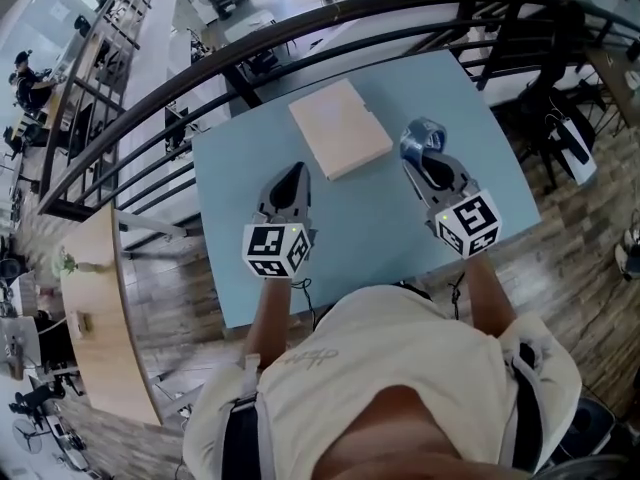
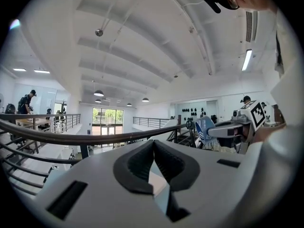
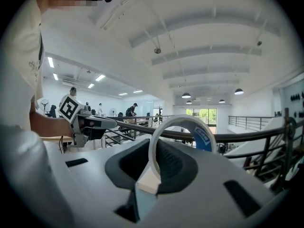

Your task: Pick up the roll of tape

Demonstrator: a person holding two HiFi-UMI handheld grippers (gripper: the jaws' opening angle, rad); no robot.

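So you had the right claw point(image 3: 156, 145) clamped on the roll of tape point(image 3: 205, 137). The roll stood upright on edge between the two pads, white rim toward the camera and blue print on its far side. Most of the ring stuck up past the claw tips. From the head view, that claw and the roll were out over the right part of the blue bench point(image 1: 380, 238).

Your left claw point(image 2: 153, 144) was pinched together on nothing, over the bench's middle-left, well apart from the roll.

A flat tan board point(image 1: 340, 128) lay on the bench ahead of and between the two claws, near the roll on its left but not touching. The dark railing point(image 1: 300, 28) curved past the bench's far edge.
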